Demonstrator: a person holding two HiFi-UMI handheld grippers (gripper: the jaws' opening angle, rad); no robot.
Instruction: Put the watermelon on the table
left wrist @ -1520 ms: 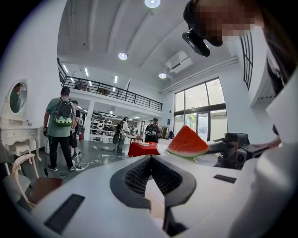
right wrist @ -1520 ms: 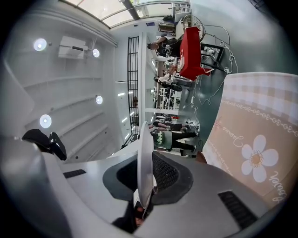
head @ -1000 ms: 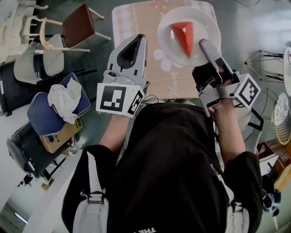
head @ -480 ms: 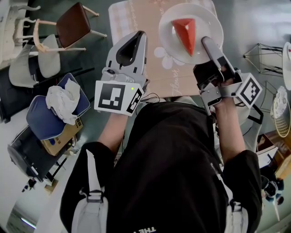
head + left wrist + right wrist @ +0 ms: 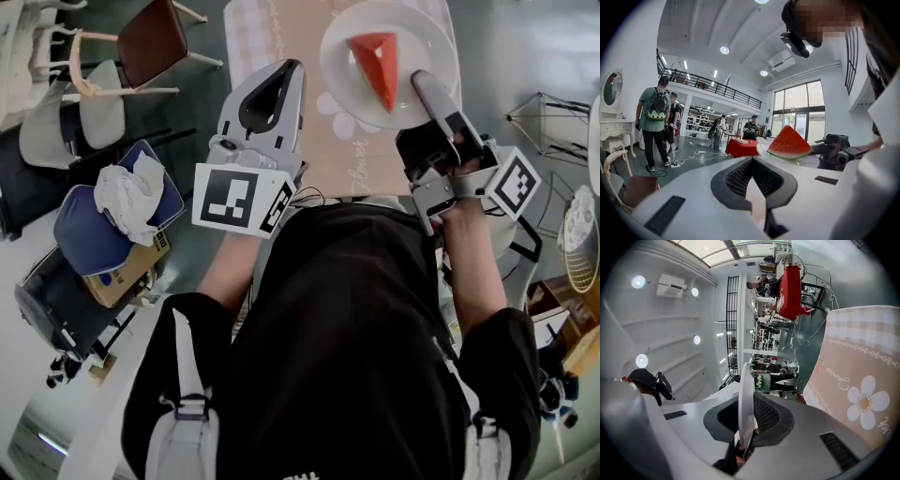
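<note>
A red watermelon wedge [image 5: 375,67] lies on a white plate [image 5: 342,56], which hangs over the table's beige flowered cloth [image 5: 300,141]. My right gripper [image 5: 419,84] is shut on the plate's near right rim. In the right gripper view the plate [image 5: 746,394] stands edge-on, pinched between the jaws of the right gripper [image 5: 747,401], with the cloth [image 5: 862,380] beyond it. My left gripper [image 5: 284,70] hovers left of the plate, shut and holding nothing. In the left gripper view the left gripper [image 5: 752,161] has the watermelon [image 5: 789,143] off to its right.
Wooden chairs [image 5: 155,42] stand left of the table. A blue cushion with a white cloth [image 5: 117,211] lies lower left. A wire-frame stand [image 5: 553,117] is at the right. Several people [image 5: 656,122] and a red-covered table [image 5: 740,147] are across the hall.
Both grippers and the plate have drifted slightly over the table. The right gripper's hold on the rim is unchanged, and the left stays shut.
</note>
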